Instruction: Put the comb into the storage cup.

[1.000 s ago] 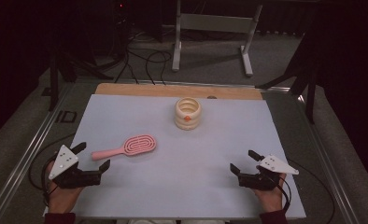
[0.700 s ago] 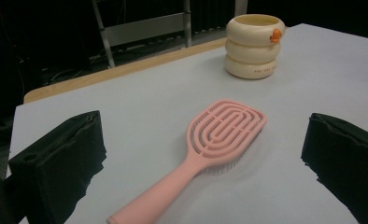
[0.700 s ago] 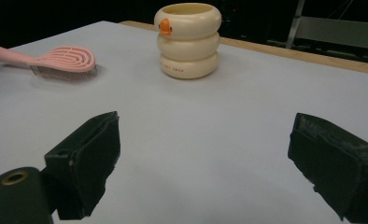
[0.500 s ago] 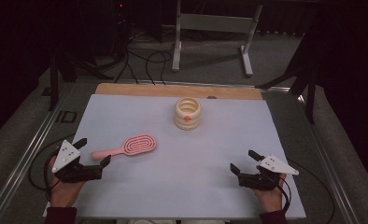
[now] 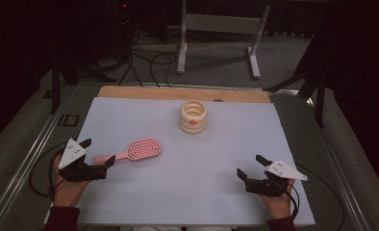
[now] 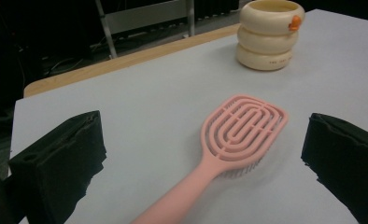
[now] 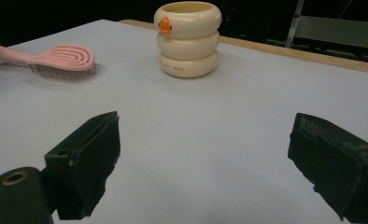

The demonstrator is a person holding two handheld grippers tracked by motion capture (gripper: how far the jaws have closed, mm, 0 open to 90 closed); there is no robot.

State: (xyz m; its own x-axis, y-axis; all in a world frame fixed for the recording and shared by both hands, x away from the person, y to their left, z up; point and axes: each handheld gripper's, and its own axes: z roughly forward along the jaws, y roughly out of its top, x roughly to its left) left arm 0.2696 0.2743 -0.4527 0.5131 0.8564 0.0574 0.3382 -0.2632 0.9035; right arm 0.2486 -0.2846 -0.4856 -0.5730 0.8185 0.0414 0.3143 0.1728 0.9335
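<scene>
Item: pink hairbrush (image 5: 135, 150), flat on the tabletop (image 5: 216, 159), bristles down, handle pointing toward 8 o'clock into the left tool (image 5: 97, 155), whose jaws are spread either side of the handle (placed for a grasp, not yet touching).
Item: right tool (image 5: 251, 167), jaws spread, idle at 5 o'clock.
Item: cream ringed cup (image 5: 193, 117), 12 o'clock, well apart.
Open room: wide; near edge close behind both hands.

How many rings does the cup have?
3, stacked one on another: the cup stands upright at the far middle of the table, beyond the brush. An orange mark sits on the top ring.
</scene>
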